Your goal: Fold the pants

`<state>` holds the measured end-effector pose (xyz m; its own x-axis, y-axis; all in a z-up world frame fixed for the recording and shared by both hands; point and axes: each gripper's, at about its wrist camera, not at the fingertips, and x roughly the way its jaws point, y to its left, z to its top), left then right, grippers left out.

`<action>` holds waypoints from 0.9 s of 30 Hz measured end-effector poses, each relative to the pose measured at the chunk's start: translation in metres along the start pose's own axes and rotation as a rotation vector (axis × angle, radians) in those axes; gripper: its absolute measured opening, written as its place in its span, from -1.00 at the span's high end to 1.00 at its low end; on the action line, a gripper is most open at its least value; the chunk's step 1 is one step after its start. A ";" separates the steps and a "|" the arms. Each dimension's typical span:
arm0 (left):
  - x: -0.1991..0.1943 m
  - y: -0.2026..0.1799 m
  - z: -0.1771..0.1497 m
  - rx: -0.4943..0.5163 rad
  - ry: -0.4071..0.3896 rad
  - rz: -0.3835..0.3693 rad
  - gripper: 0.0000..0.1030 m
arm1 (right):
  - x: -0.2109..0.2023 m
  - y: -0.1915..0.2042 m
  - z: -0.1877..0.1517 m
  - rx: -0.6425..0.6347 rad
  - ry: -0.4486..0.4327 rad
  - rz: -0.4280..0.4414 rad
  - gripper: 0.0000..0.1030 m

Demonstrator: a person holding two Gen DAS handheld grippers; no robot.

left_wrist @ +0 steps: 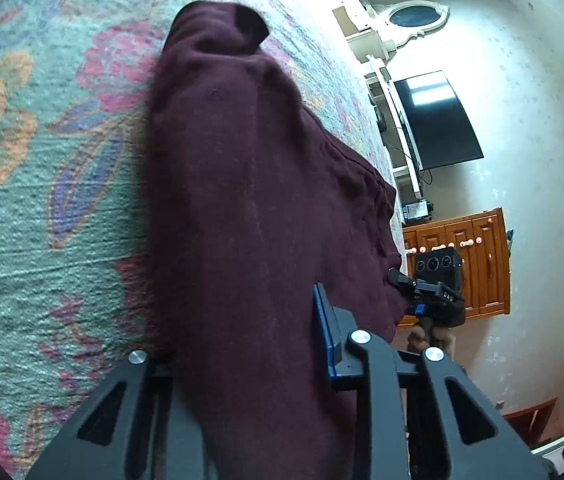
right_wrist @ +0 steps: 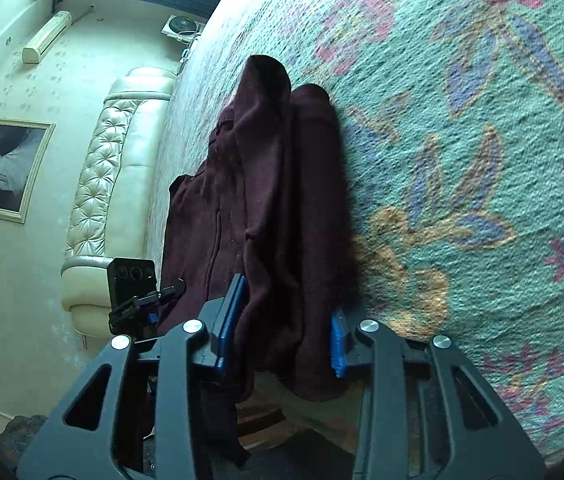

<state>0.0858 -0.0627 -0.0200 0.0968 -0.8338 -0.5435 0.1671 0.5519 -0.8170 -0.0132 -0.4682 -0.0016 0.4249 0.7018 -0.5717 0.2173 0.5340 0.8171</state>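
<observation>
Maroon pants (left_wrist: 250, 184) filled the near foreground of both wrist views, their fabric bunched between the fingers of each tool and stretching away toward twelve o'clock, where the two leg ends lay side by side on a floral carpet (left_wrist: 42, 184). Clenched on the near edge of the cloth, the left gripper (left_wrist: 242, 344) showed one blue pad at its three o'clock side pressed against the fabric, the other pad hidden under it. At about three o'clock in that view, the right gripper (left_wrist: 428, 292) gripped the far side of the same edge, a hand below it. Seen from the right wrist, the right tool's blue pads pinched a thick fold of the pants, with the left tool at nine o'clock. Beyond the carpet stood a dark television (left_wrist: 438, 120), a wooden cabinet (left_wrist: 478, 264) and a cream tufted sofa (right_wrist: 110, 184).
</observation>
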 end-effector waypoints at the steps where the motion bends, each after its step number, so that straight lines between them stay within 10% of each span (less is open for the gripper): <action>1: -0.002 -0.002 0.000 0.009 -0.006 -0.002 0.51 | 0.001 0.003 -0.002 -0.007 -0.007 -0.008 0.35; 27: -0.102 0.029 -0.007 -0.019 -0.168 0.072 0.58 | 0.112 0.095 -0.013 -0.123 0.076 0.036 0.41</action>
<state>0.0739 0.0382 0.0106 0.2706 -0.7812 -0.5625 0.1352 0.6094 -0.7813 0.0442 -0.3324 0.0111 0.3621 0.7524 -0.5502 0.0920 0.5586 0.8243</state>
